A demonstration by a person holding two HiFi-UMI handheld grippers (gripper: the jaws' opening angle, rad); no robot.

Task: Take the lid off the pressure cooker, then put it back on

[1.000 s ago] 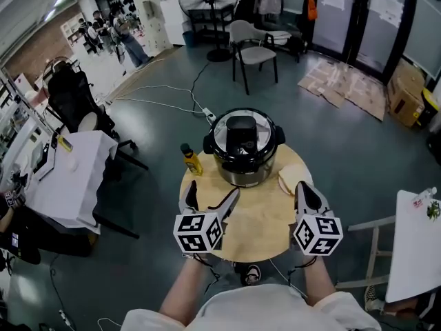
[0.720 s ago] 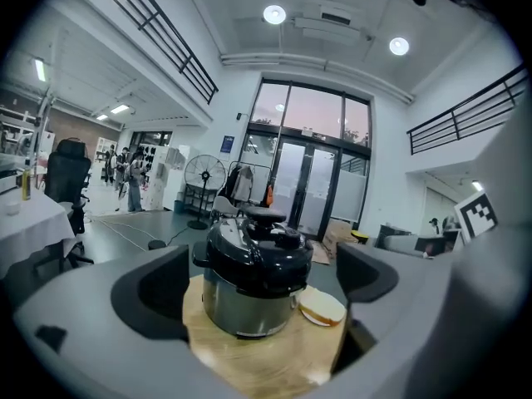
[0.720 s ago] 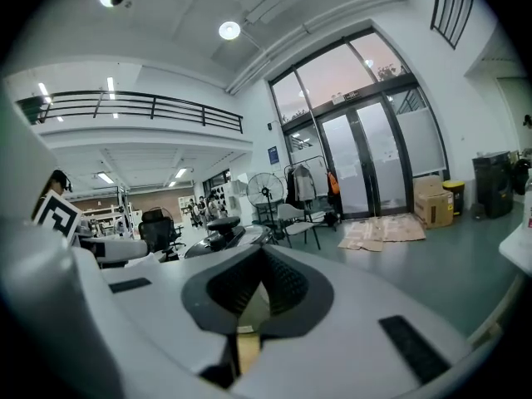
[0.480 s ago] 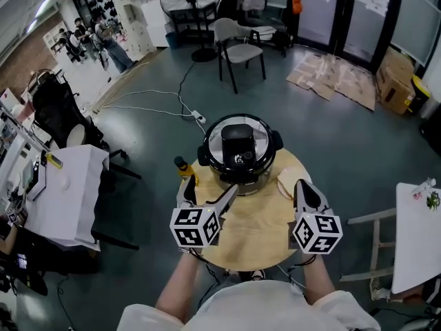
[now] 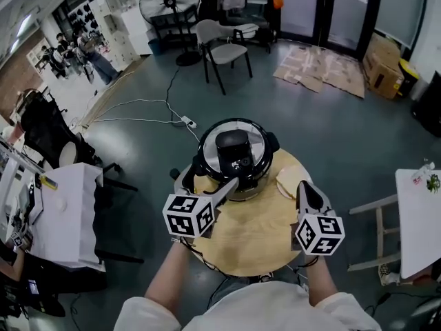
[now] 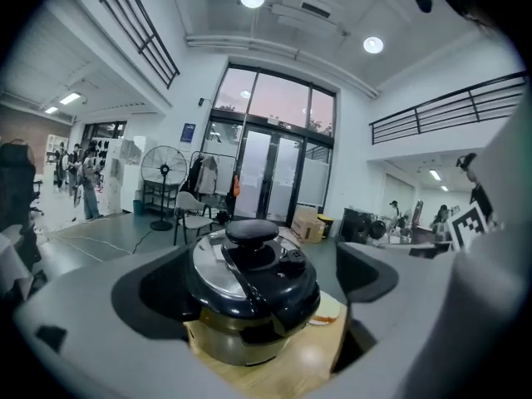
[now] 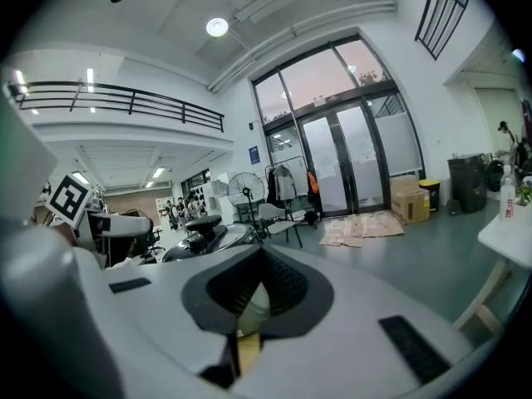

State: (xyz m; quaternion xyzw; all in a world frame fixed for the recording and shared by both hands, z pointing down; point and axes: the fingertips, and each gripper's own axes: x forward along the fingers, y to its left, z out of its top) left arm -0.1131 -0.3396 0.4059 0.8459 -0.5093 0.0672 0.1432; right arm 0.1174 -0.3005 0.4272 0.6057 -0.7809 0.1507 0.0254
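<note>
Pressure cooker point(image 5: 234, 158): on the round bench point(image 5: 255, 229), lid point(image 5: 233, 142) seated on top.
Left gripper point(image 5: 210, 186): fingers released wide, aimed at the cooker, close by.
Right gripper point(image 5: 303, 189): fingers clenched, empty.
Progress: I judge nothing is done yet; removal and refit are both left.

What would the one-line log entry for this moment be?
lid: on pressure cooker | left gripper: open, aimed at cooker | right gripper: shut, empty, over table
</note>
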